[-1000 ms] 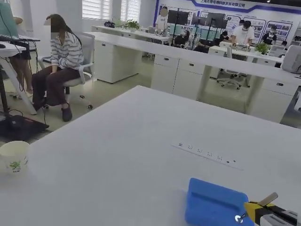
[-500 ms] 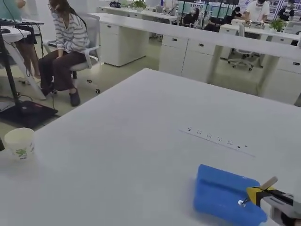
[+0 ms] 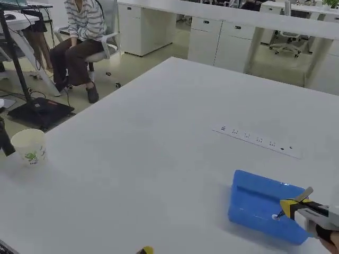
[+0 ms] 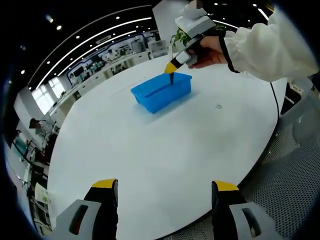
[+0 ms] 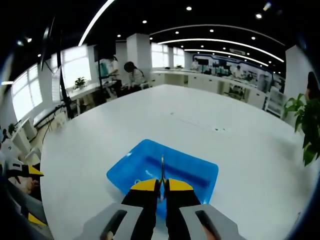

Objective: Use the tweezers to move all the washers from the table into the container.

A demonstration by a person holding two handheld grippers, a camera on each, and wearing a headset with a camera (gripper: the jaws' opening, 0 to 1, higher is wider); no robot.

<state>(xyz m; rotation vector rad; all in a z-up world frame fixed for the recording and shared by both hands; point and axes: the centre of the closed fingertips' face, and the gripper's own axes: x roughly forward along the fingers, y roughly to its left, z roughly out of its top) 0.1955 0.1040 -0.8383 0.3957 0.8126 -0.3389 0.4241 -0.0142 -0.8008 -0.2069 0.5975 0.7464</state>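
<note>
While the right gripper [image 5: 161,186] hangs over the blue container [image 5: 135,167], its jaws are pressed together on the tweezers [image 5: 162,170], whose tips point down into the container. In the head view the container sits at five o'clock on the white bench [image 3: 159,159], with a paper cup [image 3: 29,147] at nine o'clock. The left gripper [image 4: 164,192] is well apart from it, jaws spread wide and holding nothing. One washer [image 4: 218,106] lies on the bench near the container, at two o'clock in the left gripper view.
</note>
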